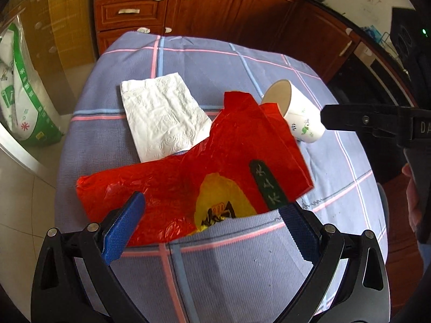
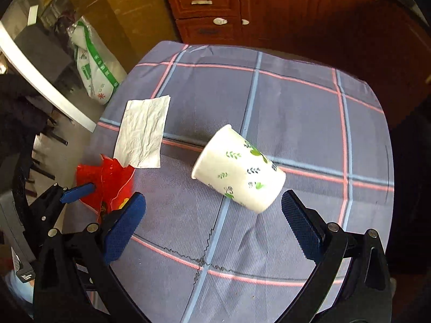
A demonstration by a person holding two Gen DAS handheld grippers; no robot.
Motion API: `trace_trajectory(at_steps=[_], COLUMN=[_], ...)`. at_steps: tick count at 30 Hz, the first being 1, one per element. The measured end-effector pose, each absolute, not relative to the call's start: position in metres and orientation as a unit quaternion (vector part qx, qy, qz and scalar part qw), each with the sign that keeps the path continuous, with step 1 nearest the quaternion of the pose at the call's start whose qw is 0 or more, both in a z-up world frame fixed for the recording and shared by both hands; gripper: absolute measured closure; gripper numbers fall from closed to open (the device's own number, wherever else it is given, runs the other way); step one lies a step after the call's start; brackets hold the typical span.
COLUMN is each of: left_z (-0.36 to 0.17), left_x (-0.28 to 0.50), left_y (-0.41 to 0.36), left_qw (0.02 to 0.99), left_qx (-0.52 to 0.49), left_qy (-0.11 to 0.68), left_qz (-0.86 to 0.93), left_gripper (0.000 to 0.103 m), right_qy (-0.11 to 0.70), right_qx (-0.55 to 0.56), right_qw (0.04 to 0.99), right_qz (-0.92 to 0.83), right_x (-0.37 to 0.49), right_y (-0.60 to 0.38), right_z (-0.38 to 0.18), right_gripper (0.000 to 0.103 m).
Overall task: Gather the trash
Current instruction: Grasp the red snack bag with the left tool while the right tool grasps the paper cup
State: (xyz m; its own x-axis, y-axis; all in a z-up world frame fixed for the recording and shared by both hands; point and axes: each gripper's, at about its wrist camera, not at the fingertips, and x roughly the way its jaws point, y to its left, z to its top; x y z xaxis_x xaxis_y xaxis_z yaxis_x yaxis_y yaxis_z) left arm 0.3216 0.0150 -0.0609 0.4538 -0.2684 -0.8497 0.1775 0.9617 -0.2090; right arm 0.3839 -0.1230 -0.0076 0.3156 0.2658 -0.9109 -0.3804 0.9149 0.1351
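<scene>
From the left wrist, the left gripper (image 1: 212, 215) has its fingers spread wide over the near edge of a red plastic bag (image 1: 188, 172) lying flat on the checked tablecloth (image 1: 229, 263). A white tissue (image 1: 164, 118) lies just behind the bag, one corner seemingly tucked beneath it. A paper cup (image 1: 299, 113) lies on its side at the bag's far corner.

From the right wrist, the right gripper (image 2: 212, 226) is also spread apart, hanging just short of the cup (image 2: 239, 169) without touching it. The tissue (image 2: 142, 132) and bag (image 2: 107, 185) sit to the left.
</scene>
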Motion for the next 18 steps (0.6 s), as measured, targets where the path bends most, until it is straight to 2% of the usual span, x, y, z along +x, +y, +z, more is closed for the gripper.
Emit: trace_trajectory(at_steps=[9,13,15,16,17,18], left_z=[-0.077,-0.076,-0.076,-0.075,-0.075,-0.074], left_x=[0.337,0.339,0.34,0.34,0.339,0.339], left_y=[0.018,0.018,0.018,0.018,0.018,0.019], left_qw=[0.852,0.855,0.856,0.857,0.858,0.858], left_qx=[-0.033,-0.028,-0.031,-0.034,-0.038,-0.041], left_qy=[0.511,0.506,0.503,0.501,0.5,0.499], left_qz=[-0.112,-0.109,-0.111,-0.113,-0.115,-0.116], left_gripper=[0.004,0.004,0.004,0.004,0.004,0.004], right_qy=[0.557,0.559,0.559,0.563,0.572,0.575], right_qx=[-0.193,-0.177,-0.168,-0.161,-0.149,-0.13], right_qw=[0.782,0.783,0.787,0.786,0.783,0.785], right_qz=[0.205,0.207,0.201,0.199,0.195,0.189], right_x=[0.41,0.416,0.414,0.413,0.413,0.411], right_y=[-0.093,-0.096,-0.098,-0.1,-0.103,-0.108], right_z=[-0.05,-0.059,-0.064,-0.067,-0.07,-0.071], right_gripper=[0.006,0.006,0.015,0.036,0.049,0.05])
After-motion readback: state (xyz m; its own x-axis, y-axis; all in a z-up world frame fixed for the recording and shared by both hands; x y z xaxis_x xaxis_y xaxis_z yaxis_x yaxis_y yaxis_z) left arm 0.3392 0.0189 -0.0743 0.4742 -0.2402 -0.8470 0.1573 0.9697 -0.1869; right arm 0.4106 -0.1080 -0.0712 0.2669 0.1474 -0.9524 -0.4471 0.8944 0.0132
